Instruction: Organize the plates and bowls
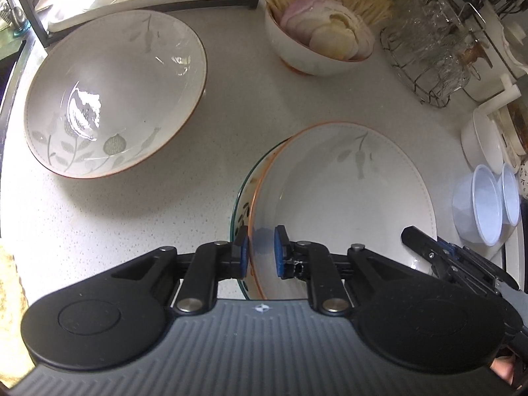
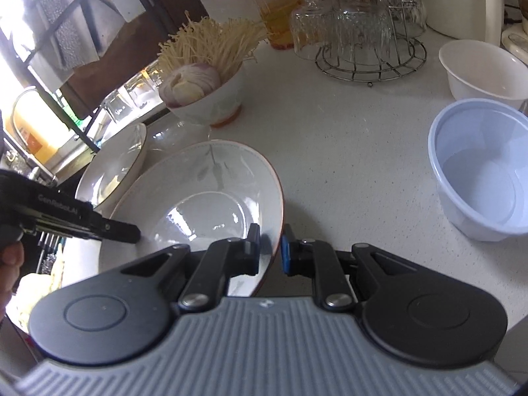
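— Both claws straddle one bowl [image 1: 343, 191]: my left claw [image 1: 260, 252] has its pads either side of the near rim, my right claw [image 2: 271, 249] the opposite edge, each part-spread, not clamped.

— Where's it sitting?

— On the counter [image 1: 231, 105], nested in a glass bowl [image 1: 242, 204].

— Around it?

— Second floral bowl [image 1: 112, 95] well left; onion bowl [image 1: 316, 43] behind; plastic tubs [image 2: 478, 171] right; glasses rack [image 2: 369, 43] beyond.
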Demonstrator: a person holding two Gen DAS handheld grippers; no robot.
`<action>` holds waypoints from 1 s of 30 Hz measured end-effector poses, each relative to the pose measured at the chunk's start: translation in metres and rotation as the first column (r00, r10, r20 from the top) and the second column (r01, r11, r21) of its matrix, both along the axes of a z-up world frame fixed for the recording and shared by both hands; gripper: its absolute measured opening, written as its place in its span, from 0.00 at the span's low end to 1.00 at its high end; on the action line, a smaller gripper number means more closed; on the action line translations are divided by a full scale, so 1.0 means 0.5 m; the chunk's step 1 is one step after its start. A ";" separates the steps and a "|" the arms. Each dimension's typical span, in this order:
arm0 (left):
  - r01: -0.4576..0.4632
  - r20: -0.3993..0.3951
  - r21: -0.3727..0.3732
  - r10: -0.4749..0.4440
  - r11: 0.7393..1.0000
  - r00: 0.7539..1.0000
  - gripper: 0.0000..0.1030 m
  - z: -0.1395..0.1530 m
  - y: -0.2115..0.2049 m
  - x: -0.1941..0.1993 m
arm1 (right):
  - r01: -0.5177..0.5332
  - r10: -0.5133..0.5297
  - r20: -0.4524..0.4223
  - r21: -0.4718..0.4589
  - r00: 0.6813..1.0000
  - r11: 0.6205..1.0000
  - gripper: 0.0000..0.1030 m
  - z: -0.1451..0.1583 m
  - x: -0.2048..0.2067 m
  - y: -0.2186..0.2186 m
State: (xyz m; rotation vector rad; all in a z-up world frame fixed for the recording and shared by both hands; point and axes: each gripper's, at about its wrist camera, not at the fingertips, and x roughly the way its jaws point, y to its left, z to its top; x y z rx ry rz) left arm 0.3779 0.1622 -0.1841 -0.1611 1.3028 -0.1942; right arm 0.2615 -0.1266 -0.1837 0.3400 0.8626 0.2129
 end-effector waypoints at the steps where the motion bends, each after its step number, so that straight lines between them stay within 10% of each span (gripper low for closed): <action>1: 0.000 0.002 0.005 0.000 1.000 1.000 0.16 0.001 -0.001 0.001 | 0.001 -0.001 0.001 0.007 1.000 1.000 0.15 -0.001 0.001 -0.001; 8: -0.034 -0.028 0.005 0.034 0.999 0.999 0.21 0.006 -0.006 0.003 | -0.002 0.002 -0.005 0.002 1.000 1.000 0.15 0.000 0.005 0.001; 19: -0.042 -0.034 0.010 0.042 0.999 0.999 0.56 0.030 -0.016 -0.019 | 0.000 0.000 -0.006 -0.015 1.000 1.000 0.16 0.016 0.006 0.001; 30: -0.046 0.107 0.012 0.045 0.999 0.993 0.57 0.113 -0.006 -0.065 | 0.037 -0.035 0.053 -0.040 0.998 0.999 0.17 0.090 -0.005 0.000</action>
